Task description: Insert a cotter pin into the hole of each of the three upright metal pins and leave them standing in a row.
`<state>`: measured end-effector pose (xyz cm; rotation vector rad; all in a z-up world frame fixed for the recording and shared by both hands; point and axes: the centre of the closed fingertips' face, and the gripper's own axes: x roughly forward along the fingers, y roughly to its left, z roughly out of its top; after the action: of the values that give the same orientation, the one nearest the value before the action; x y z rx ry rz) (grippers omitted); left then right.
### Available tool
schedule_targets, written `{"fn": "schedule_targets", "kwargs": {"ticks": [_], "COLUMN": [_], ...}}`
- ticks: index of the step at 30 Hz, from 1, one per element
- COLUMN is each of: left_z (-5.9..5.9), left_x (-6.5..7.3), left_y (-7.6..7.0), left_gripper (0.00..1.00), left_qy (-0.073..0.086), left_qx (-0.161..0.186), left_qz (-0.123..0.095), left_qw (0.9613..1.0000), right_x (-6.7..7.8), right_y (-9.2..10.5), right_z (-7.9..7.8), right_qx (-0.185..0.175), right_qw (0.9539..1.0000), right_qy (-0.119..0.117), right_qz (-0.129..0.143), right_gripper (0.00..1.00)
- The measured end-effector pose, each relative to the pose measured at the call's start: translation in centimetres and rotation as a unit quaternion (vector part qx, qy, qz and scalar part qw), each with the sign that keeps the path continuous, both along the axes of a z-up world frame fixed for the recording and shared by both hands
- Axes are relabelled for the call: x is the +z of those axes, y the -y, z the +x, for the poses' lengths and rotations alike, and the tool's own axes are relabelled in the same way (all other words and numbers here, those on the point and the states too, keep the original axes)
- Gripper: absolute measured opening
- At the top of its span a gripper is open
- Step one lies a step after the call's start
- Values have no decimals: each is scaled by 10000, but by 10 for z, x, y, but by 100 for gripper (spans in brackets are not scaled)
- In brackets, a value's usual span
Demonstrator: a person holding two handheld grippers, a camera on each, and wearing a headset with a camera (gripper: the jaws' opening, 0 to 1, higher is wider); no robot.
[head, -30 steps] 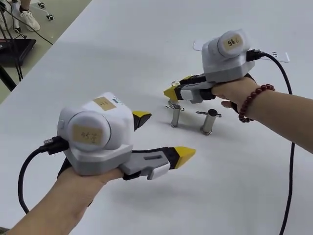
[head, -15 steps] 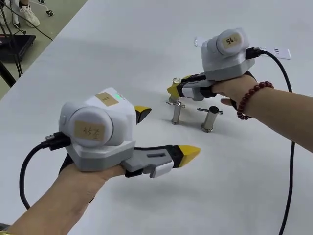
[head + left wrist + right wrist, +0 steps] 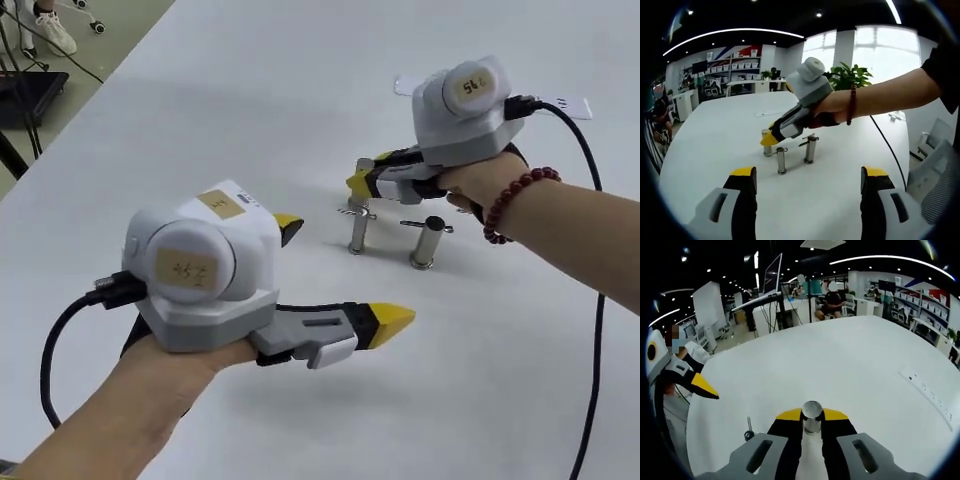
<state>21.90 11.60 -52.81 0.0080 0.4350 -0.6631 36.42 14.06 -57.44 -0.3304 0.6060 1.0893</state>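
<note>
While the head view is looking down on the white workbench, the left gripper is hovering at lower left with its yellow-tipped jaws standing wide apart and nothing between them. The right gripper is reaching in from the upper right, and its tips are meeting at the rear metal pin, which is mostly hidden behind them. Just below centre, the middle metal pin is standing upright with a cotter pin crossing its top. To its right, the right-hand metal pin is standing upright and carrying a second cotter pin. In the left gripper view, the left gripper is showing its two jaws rising well apart at the bottom. The right gripper is coming in from the right and covering the rear metal pin. The middle metal pin and right-hand metal pin are standing near each other at centre. In the right gripper view, the right gripper is pressing its jaws against both sides of the rear metal pin, which is standing upright at bottom centre. The left gripper is showing at the left edge. Whether the rear pin is carrying a cotter pin cannot be told.
</note>
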Motion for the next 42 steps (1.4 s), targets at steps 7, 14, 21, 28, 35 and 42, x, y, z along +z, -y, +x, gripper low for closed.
{"fn": "schedule_targets", "kwargs": {"ticks": [7, 14, 21, 28, 35, 42], "left_z": [-1, -2, -2, -4, -6, -4], "left_x": [0, 1, 1, 3, 4, 6], "left_y": [3, 6, 9, 12, 15, 13], "left_gripper": [90, 91, 94, 96, 97, 97], "left_qy": [-9, 47, 82, 118, 143, 196], "left_qx": [-51, -107, -162, -219, -292, -258], "left_qz": [-10, -5, 50, 24, 71, 101], "left_qw": [10000, 9999, 9998, 9997, 9994, 9994], "right_x": [1, 2, 6, 6, 5, 5], "right_y": [12, 30, 51, 79, 100, 118], "right_z": [-3, -4, -7, -11, -14, -21], "right_qx": [-37, -145, -301, -577, -781, -932], "right_qw": [9999, 9997, 9992, 9980, 9966, 9953], "right_qy": [73, 88, 112, 75, 41, 10], "right_qz": [-105, -175, -221, -252, -250, -272], "right_gripper": [8, 8, 8, 8, 8, 8]}}
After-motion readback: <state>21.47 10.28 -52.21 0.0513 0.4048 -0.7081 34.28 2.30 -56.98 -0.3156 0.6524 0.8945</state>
